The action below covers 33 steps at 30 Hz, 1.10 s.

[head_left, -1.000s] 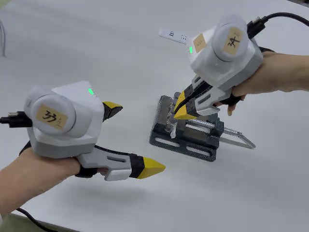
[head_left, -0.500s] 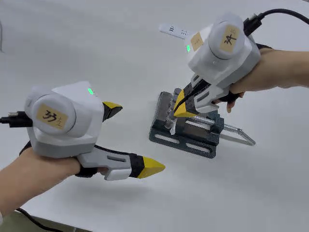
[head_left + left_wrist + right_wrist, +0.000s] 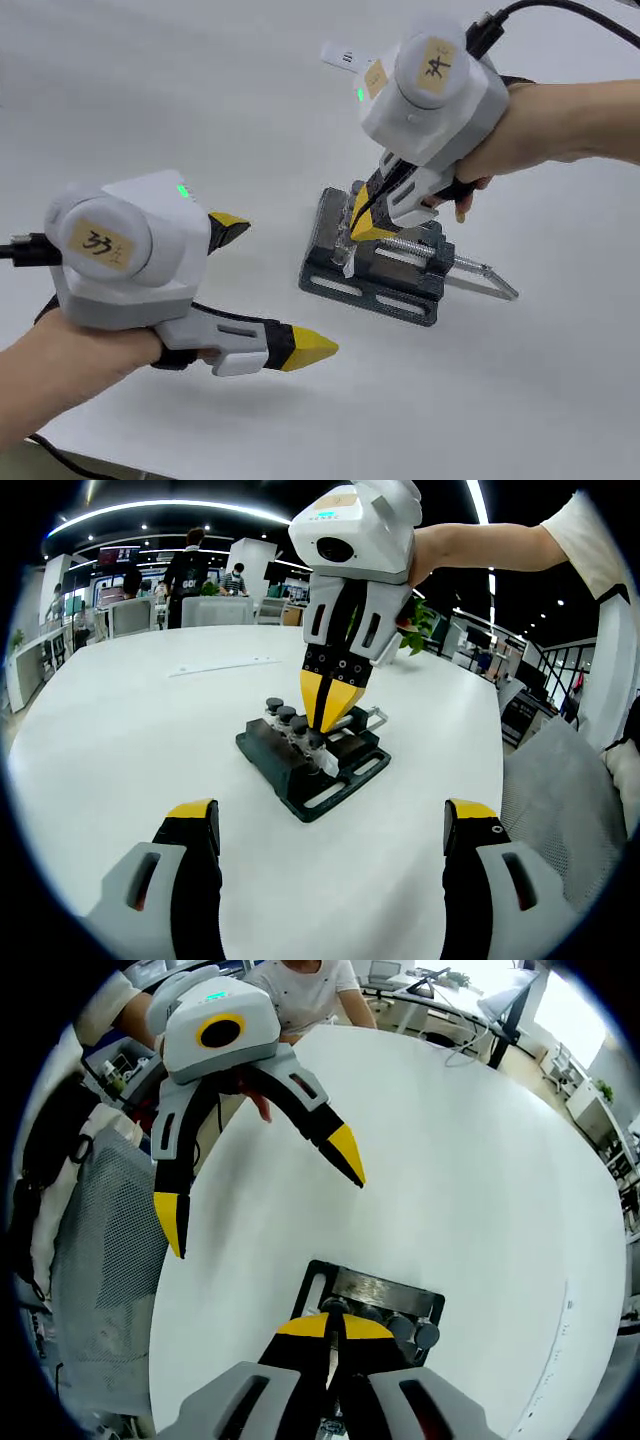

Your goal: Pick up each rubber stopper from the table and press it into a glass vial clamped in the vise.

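Right tongs: yellow tips together, pointing down onto the dark grey metal vise. They sit right over the row of clear glass vials clamped in it. Can't tell whether a stopper is pinched between the tips; they cover that spot.

Left tongs: tips wide apart, holding nothing, hovering above the white desk, well off to the left of the vise.

Left gripper view: the left tongs frame the vise between their two tips. The right tongs come down from above onto the near end of the vial row. The black rubber stoppers show as dark round caps on the vials behind the tips, at least three seated. A vial tip pokes out pale just below the yellow tips.

Right gripper view: the right tongs look shut, tips at the vise jaw line. Two capped stoppers sit just right of them. The left tongs are spread open above the desk edge.

The vise stands flat on the desk, screw handle sticking out to the right in the head view. A white flat strip lies on the desk beyond it.
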Available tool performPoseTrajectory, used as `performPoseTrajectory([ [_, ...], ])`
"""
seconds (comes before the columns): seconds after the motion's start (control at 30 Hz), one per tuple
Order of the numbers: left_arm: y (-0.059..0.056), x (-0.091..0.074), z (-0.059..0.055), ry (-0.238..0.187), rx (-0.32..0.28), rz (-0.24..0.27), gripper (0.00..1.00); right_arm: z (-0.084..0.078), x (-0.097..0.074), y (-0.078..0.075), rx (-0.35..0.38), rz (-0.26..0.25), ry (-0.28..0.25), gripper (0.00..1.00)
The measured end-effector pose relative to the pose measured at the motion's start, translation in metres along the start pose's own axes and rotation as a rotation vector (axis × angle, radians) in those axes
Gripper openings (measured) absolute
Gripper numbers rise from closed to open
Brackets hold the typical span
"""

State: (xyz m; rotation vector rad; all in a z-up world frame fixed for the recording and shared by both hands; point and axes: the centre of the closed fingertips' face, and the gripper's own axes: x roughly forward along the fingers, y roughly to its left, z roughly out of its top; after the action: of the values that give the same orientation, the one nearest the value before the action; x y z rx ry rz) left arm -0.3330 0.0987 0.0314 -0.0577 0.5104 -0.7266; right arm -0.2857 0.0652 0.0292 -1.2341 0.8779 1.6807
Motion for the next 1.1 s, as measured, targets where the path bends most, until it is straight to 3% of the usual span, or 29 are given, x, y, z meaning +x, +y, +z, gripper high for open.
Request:
performPoseTrajectory([
  [0.2, 0.0019, 0.0025, 0.0016, -0.007, -0.006, 0.003, 0.92, 0.0023, 0.0013, 0.0011, -0.012, -0.009, 0.053, 0.0],
  [0.47, 0.0028, 0.0042, 0.003, -0.017, -0.01, 0.006, 0.92, 0.0009, 0.0009, 0.0032, -0.01, -0.024, 0.072, 0.0],
  [0.73, 0.0018, 0.0057, 0.0006, -0.014, -0.016, 0.006, 0.91, 0.001, 0.0017, 0.0043, 0.048, -0.005, 0.046, 0.0],
  [0.97, 0.0036, 0.0076, 0.0016, -0.018, -0.021, 0.008, 0.91, 0.0005, 0.0037, 0.0047, 0.05, 0.014, 0.071, 0.0],
  [1.1, 0.0052, 0.0082, 0.0025, -0.026, -0.027, 0.011, 0.91, -0.0005, 0.0036, 0.0046, 0.091, 0.016, 0.055, 0.0],
])
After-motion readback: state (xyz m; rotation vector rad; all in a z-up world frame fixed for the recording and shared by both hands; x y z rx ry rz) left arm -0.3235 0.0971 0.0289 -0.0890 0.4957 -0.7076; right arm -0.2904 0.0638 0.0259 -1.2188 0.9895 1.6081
